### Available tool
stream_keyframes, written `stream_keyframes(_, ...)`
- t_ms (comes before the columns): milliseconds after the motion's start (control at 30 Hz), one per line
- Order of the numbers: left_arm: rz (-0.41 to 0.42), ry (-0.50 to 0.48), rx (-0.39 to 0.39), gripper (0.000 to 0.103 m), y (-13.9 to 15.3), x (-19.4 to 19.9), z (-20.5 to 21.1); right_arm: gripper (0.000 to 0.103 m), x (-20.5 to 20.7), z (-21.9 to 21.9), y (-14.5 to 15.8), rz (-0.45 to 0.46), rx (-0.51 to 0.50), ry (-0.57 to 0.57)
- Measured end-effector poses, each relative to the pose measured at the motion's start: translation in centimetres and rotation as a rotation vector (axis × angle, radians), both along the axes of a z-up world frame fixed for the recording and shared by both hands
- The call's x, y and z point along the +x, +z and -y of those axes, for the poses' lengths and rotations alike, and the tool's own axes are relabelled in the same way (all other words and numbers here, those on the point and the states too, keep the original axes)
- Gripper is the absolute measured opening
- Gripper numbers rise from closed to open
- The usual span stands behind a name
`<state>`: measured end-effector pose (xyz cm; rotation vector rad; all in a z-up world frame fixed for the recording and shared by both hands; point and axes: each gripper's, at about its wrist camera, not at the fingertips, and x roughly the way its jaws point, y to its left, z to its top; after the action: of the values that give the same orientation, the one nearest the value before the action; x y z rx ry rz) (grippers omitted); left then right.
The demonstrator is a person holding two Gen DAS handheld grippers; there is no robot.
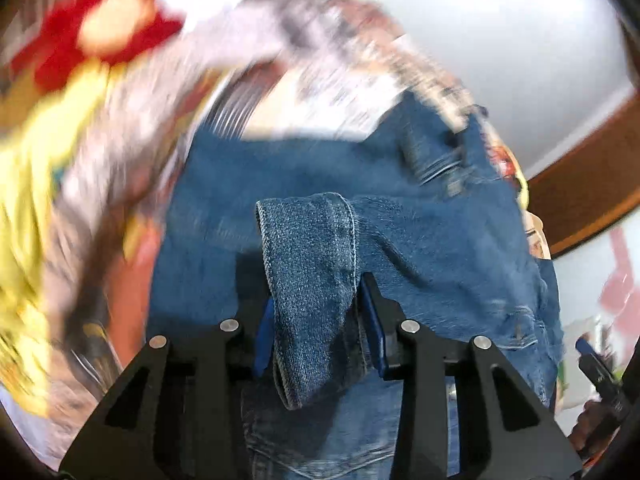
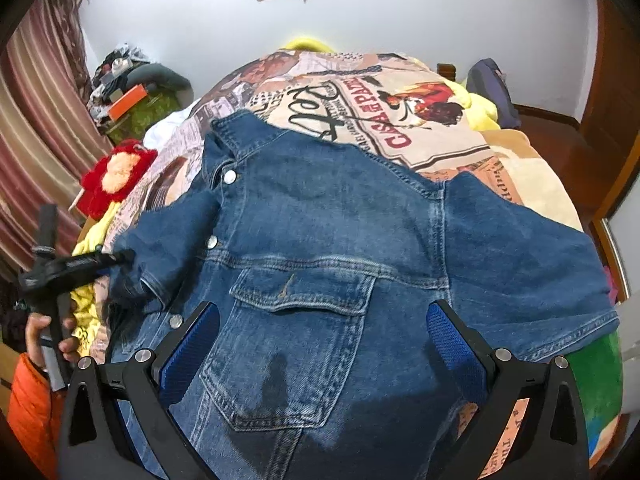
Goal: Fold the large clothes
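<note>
The left claw (image 1: 318, 328) is clenched on a folded sleeve cuff (image 1: 308, 280) of the blue denim jacket (image 2: 320, 248), thick stitched cloth between its blue pads. The right claw (image 2: 322, 344) hangs released, jaws wide, over the jacket's flapped chest pocket (image 2: 296, 344). The jacket lies spread on a bed with a printed patchwork bedspread (image 2: 400, 120). Farther left sits a red knitted item (image 2: 116, 176).
</note>
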<state>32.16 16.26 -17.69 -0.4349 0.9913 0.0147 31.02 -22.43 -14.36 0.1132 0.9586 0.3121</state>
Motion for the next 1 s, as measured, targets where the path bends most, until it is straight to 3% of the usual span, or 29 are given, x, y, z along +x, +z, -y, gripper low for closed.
stream_keyframes(100,0.113,-0.091,0.105,0.038,5.0,0.6,3.6,0.103,0.4,0.3,0.3,0.006,0.002,-0.002)
stream_keyframes(267,0.215,-0.277,0.107,0.038,10.1,2.7,10.7,0.103,0.4,1.2,1.4,0.045,0.011,-0.008)
stream_keyframes(367,0.223,-0.367,0.1,0.031,10.6,3.7,14.7,0.103,0.1,2.1,1.8,0.048,0.033,-0.027)
stream_keyframes(467,0.194,-0.452,0.05,0.031,10.3,4.7,18.6,0.103,-0.1,3.3,1.8,0.039,0.039,-0.047)
stream_keyframes(567,0.195,-0.492,0.049,0.031,10.4,4.7,20.9,0.103,-0.4,4.3,1.7,0.036,0.024,-0.066)
stream_keyframes(700,0.223,-0.509,0.115,0.031,10.4,3.6,21.7,0.103,-0.3,5.5,1.5,0.027,0.019,-0.081)
stream_keyframes(833,0.195,-0.492,0.145,0.032,9.5,3.1,20.0,0.103,0.4,5.6,1.2,0.006,0.029,-0.077)
stream_keyframes(1000,0.136,-0.42,0.198,0.047,6.8,2.3,15.4,0.103,2.0,4.1,0.2,-0.035,0.053,-0.039)
